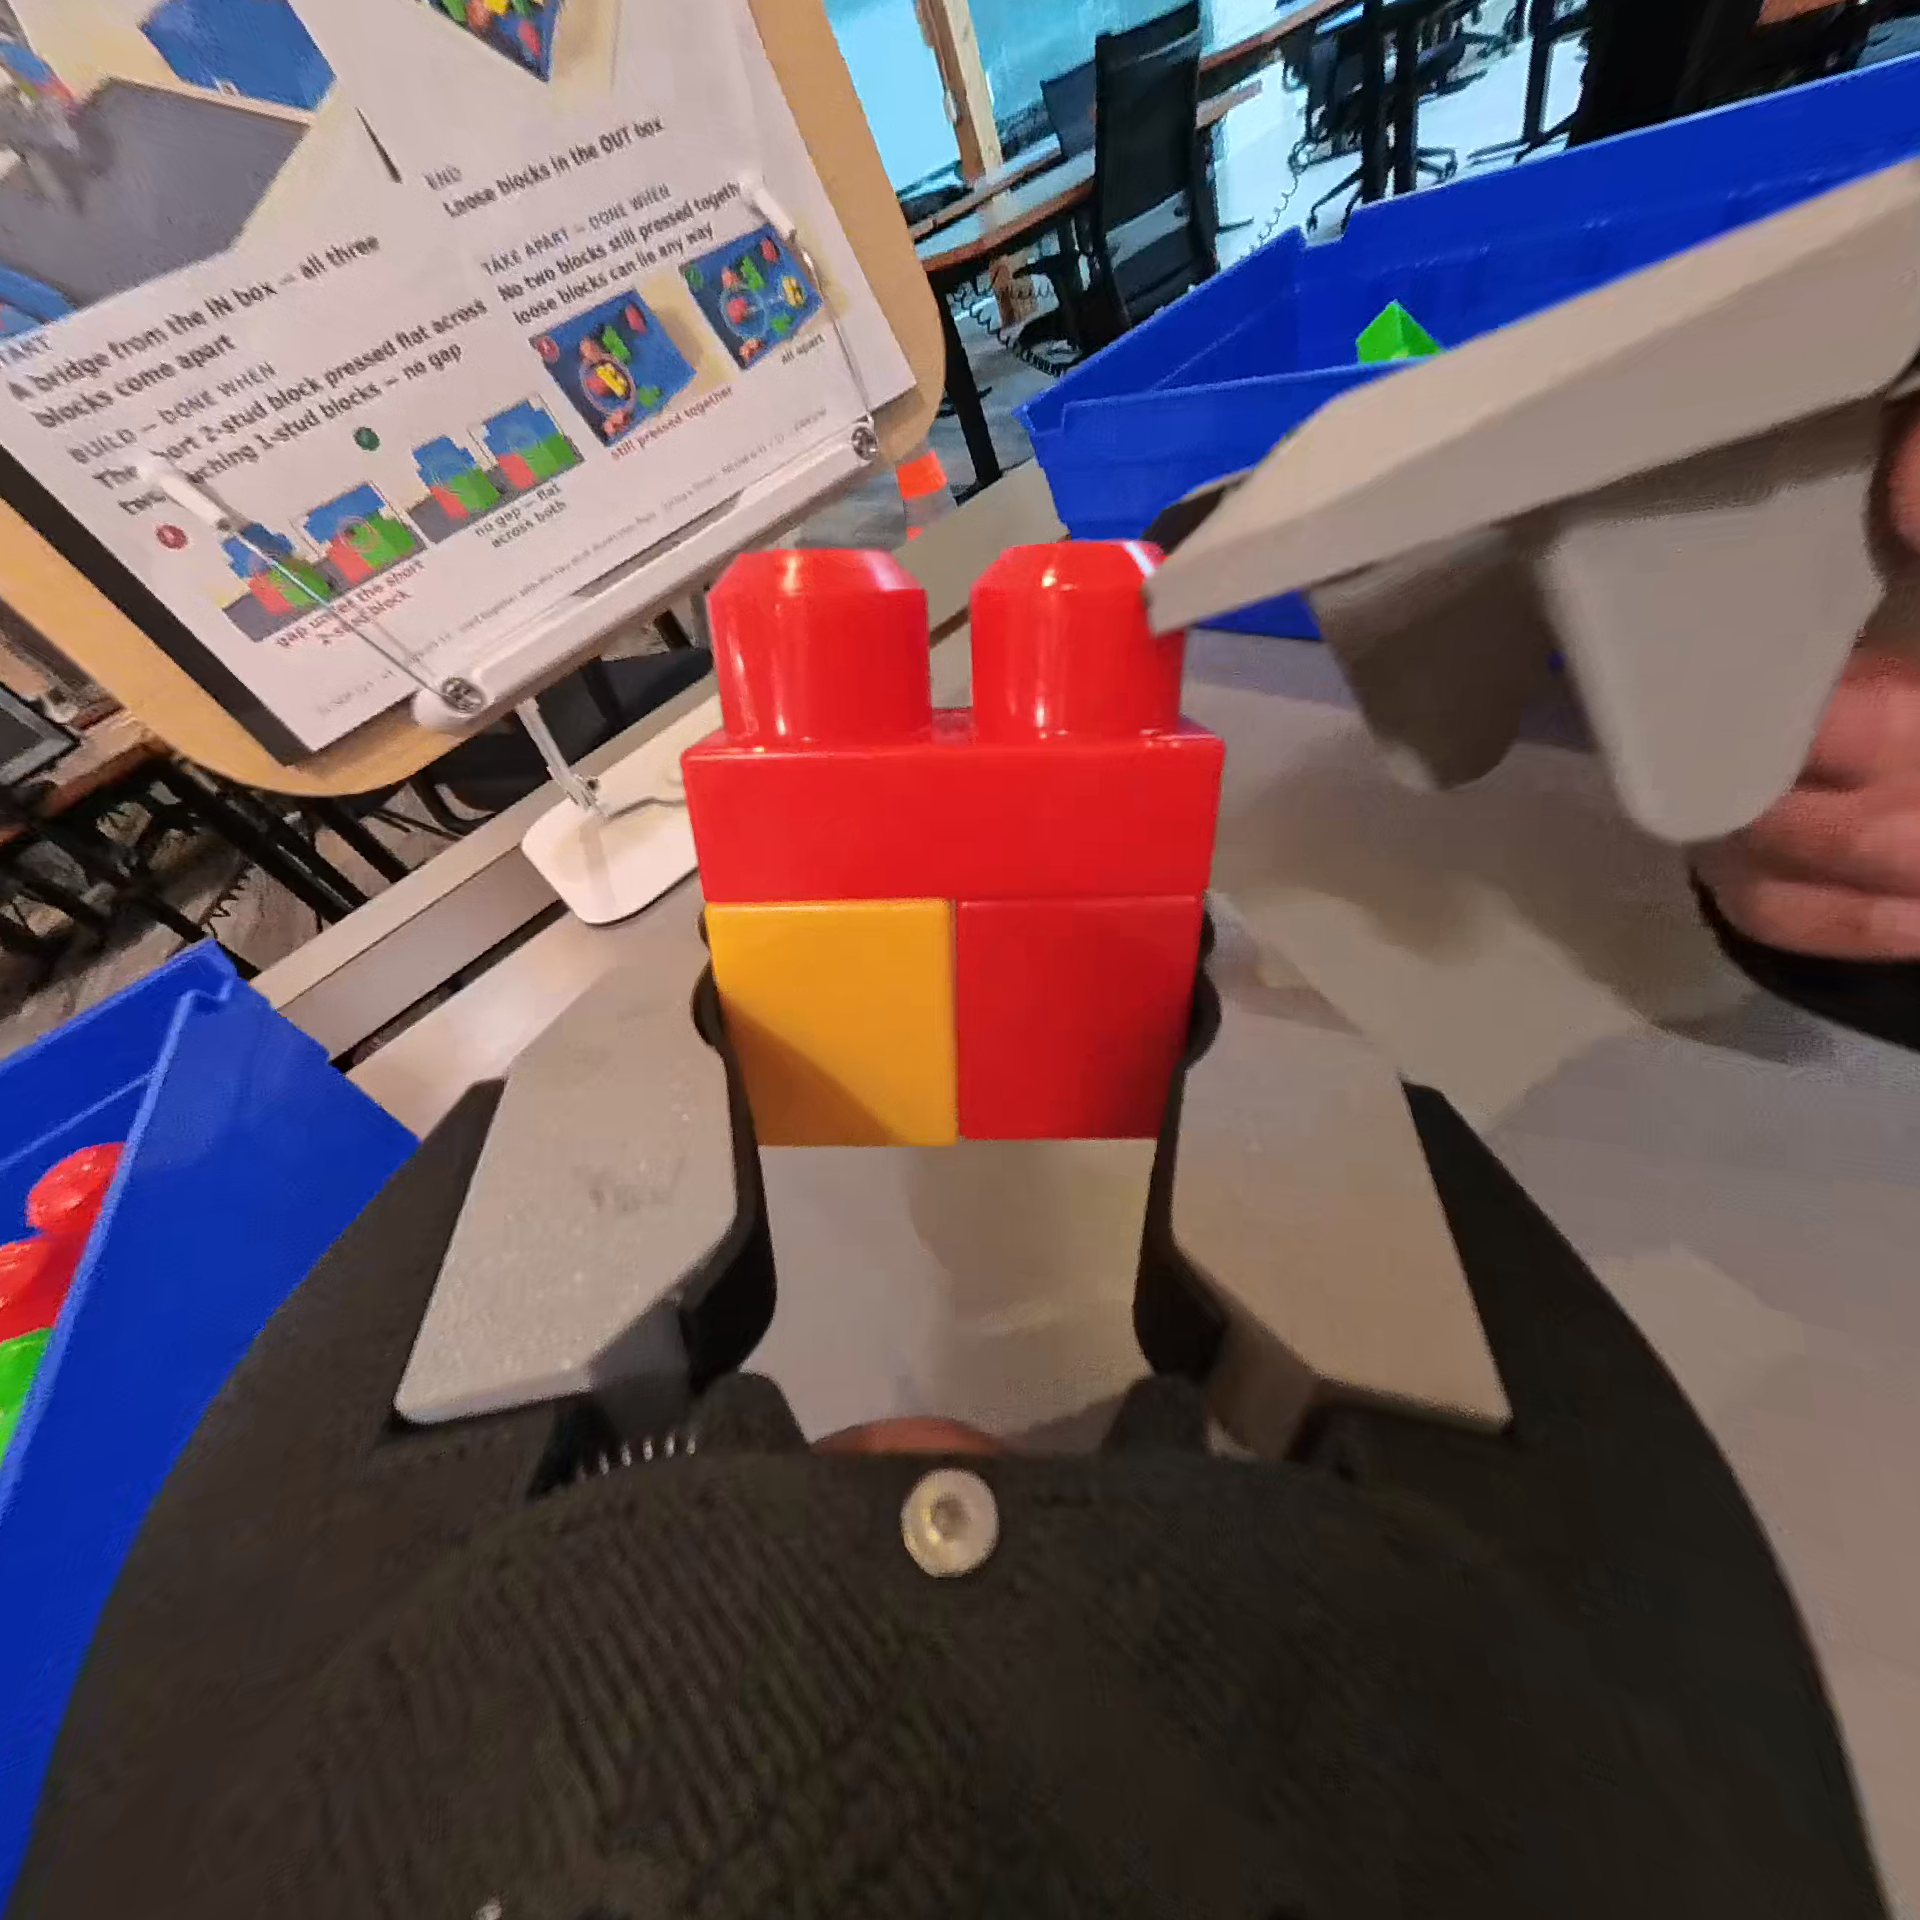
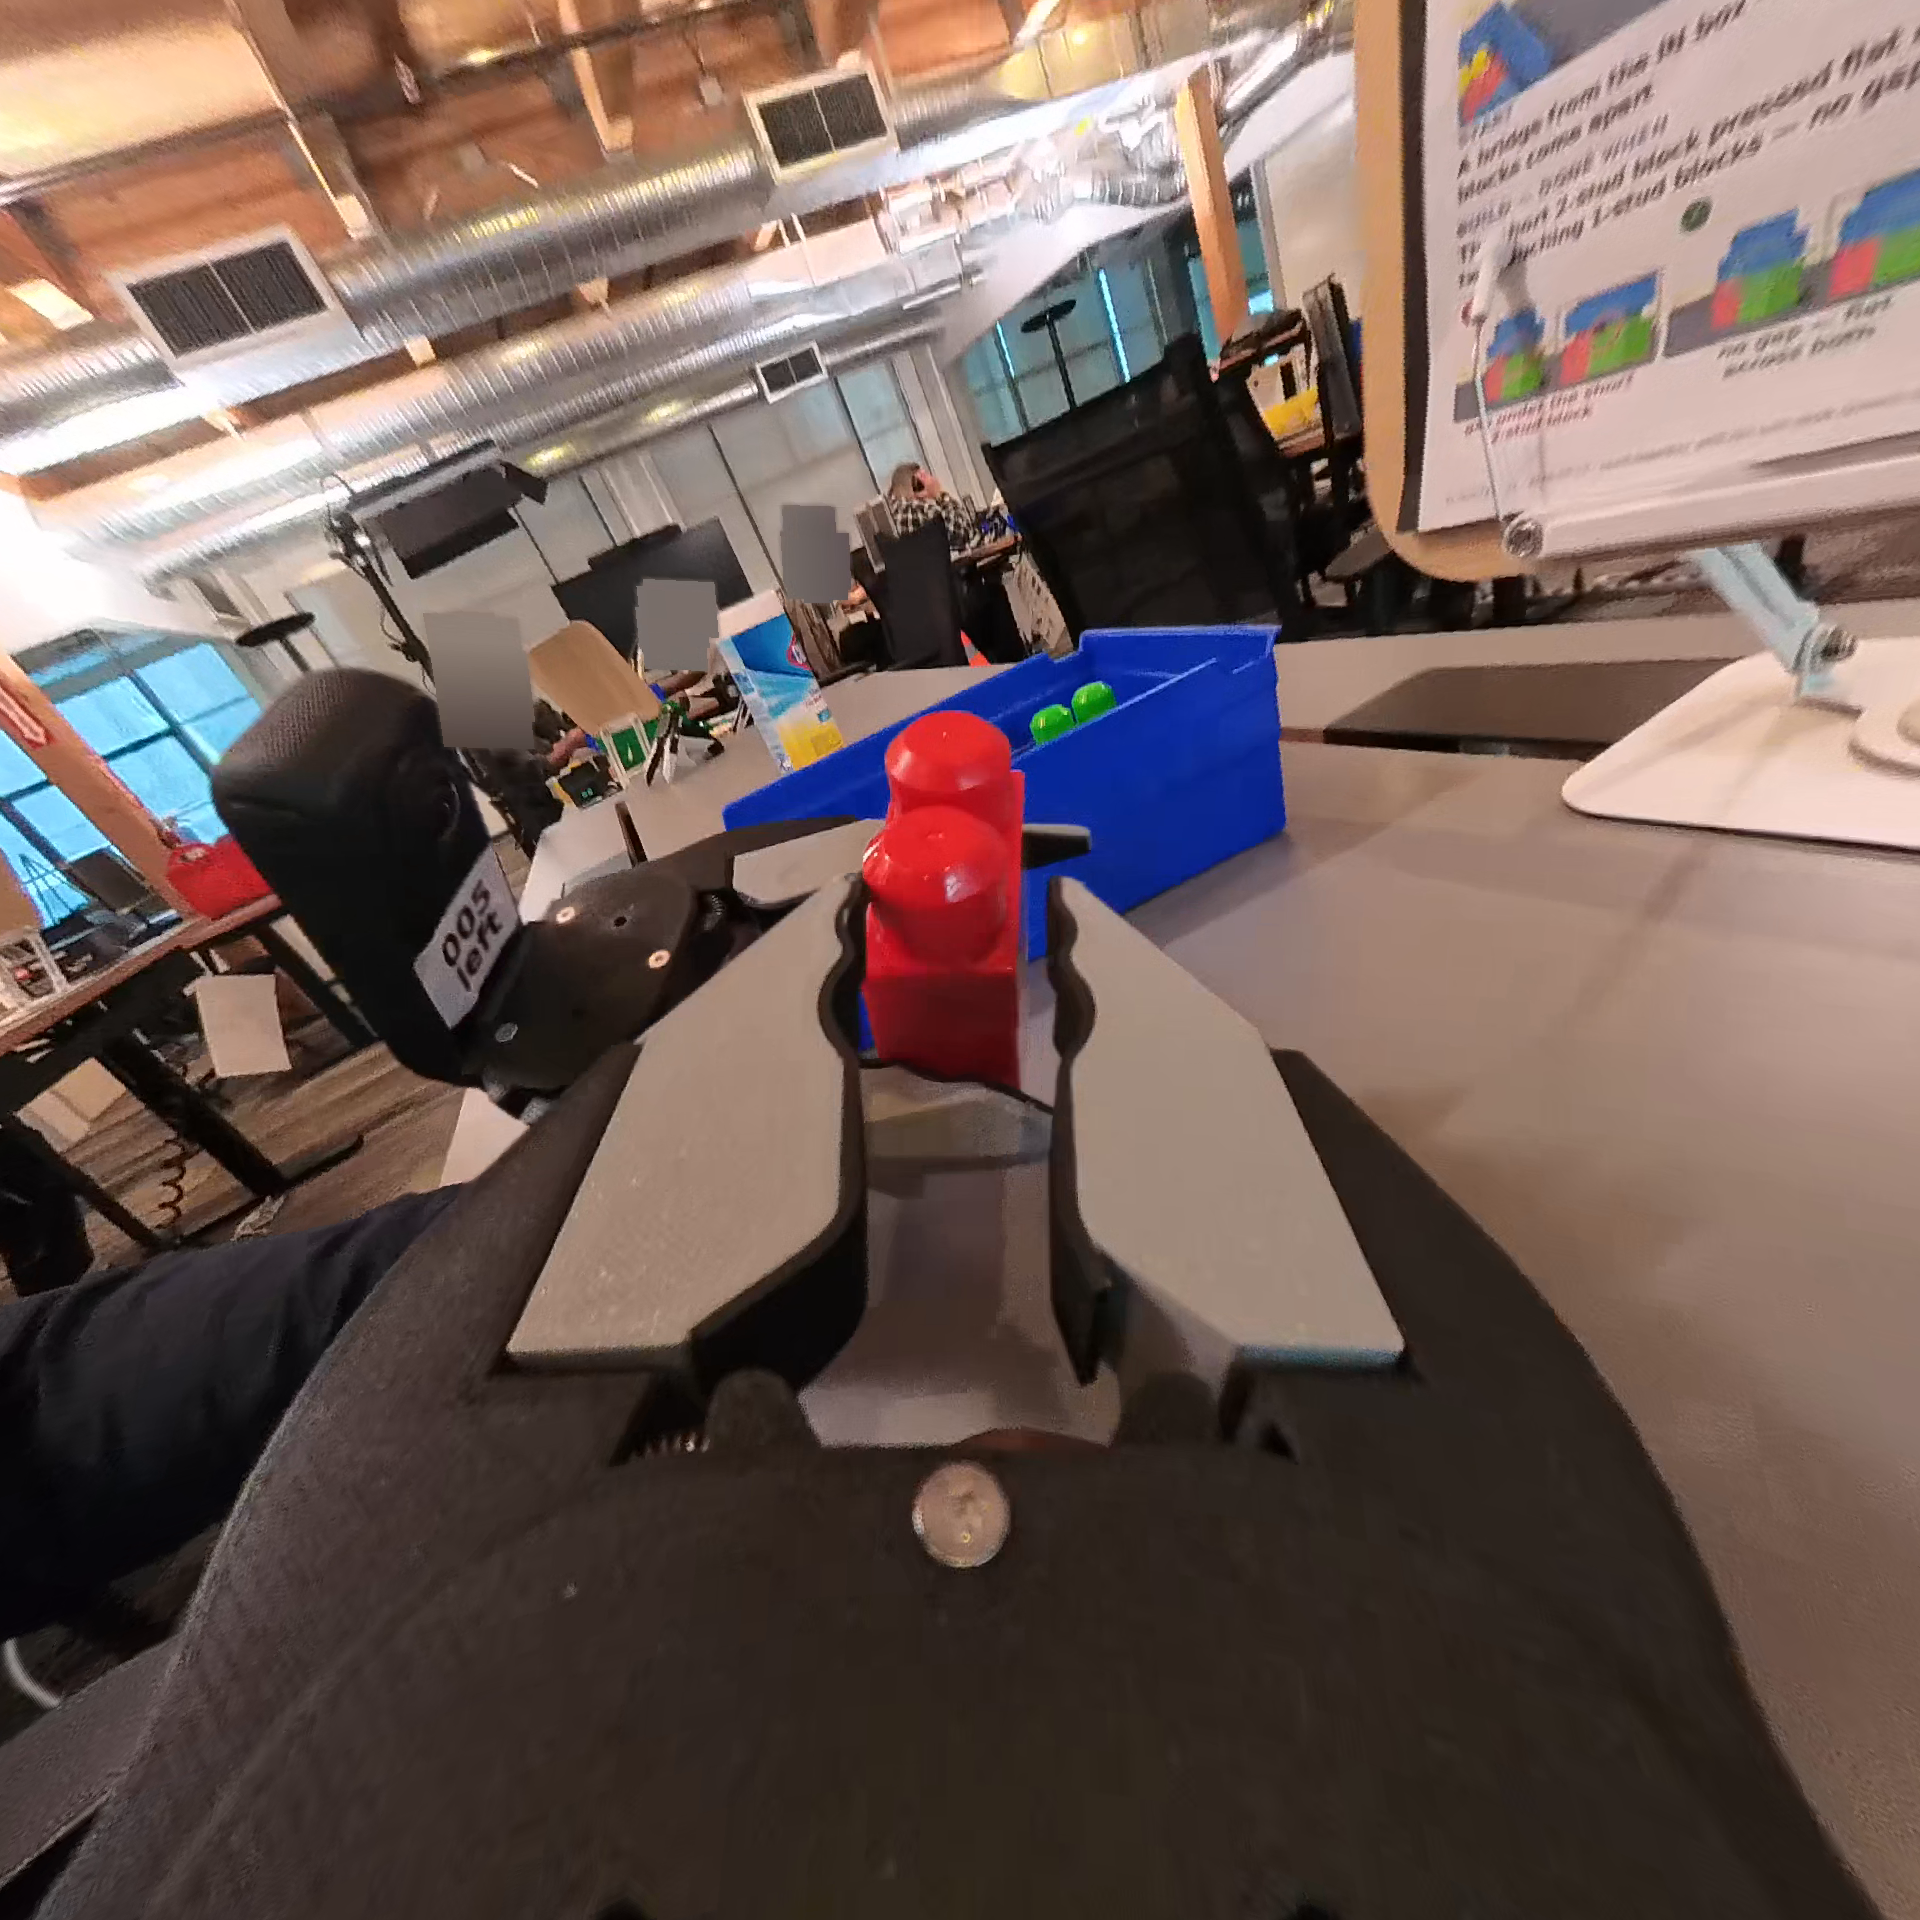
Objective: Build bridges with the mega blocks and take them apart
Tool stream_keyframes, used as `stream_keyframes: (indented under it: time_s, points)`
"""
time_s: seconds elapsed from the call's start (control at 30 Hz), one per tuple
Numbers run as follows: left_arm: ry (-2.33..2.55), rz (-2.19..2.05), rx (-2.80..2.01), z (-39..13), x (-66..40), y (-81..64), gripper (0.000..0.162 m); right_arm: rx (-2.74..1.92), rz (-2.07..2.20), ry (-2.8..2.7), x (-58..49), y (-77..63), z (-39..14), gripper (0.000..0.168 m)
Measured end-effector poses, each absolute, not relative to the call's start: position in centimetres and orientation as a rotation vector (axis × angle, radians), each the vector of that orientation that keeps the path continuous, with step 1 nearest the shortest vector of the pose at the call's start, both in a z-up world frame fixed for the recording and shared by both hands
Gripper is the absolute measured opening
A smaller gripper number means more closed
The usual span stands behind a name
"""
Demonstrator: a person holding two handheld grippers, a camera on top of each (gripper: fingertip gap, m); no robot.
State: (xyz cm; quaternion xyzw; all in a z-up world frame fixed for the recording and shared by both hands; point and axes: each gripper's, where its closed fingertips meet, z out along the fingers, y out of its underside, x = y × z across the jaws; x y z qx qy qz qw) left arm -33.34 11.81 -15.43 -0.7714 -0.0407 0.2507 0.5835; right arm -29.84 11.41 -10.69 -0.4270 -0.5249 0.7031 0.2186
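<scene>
At frame centre, the left gripper (image 1: 954,1023) clenched the yellow block (image 1: 836,1023) and lower red block (image 1: 1075,1018); the right gripper (image 2: 951,966) seemingly gripped the red two-stud block (image 2: 940,935). A printed instruction sheet (image 1: 436,343) stood upper left.

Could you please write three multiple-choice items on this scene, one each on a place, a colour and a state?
1. Where does the two-stud red block sit?
A. In a blue bin
B. On top of two lower blocks
C. Flat on the table

2. What colours are the two lower blocks?
A. Yellow and red
B. Green and blue
C. Both yellow

3. How does the left gripper stand?
A. Wide open, empty
B. Shut on the lower pair of blocks
C. Shut on a green block

Answers:
1 B, it spans the yellow block and the lower red block.
2 A, the left wrist view shows both side by side.
3 B, its fingers press the pair's outer faces, while the right gripper closes around the two-stud red block.
</scene>
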Motion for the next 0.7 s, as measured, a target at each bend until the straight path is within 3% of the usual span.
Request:
stream_keyframes:
  time_s: [0.7]
  points:
    - [-0.031,0.586,-1.840,-16.5,-32.4,12.4,0.085,-1.218,1.880,-1.599,-30.1,9.9,-12.3,0.048]
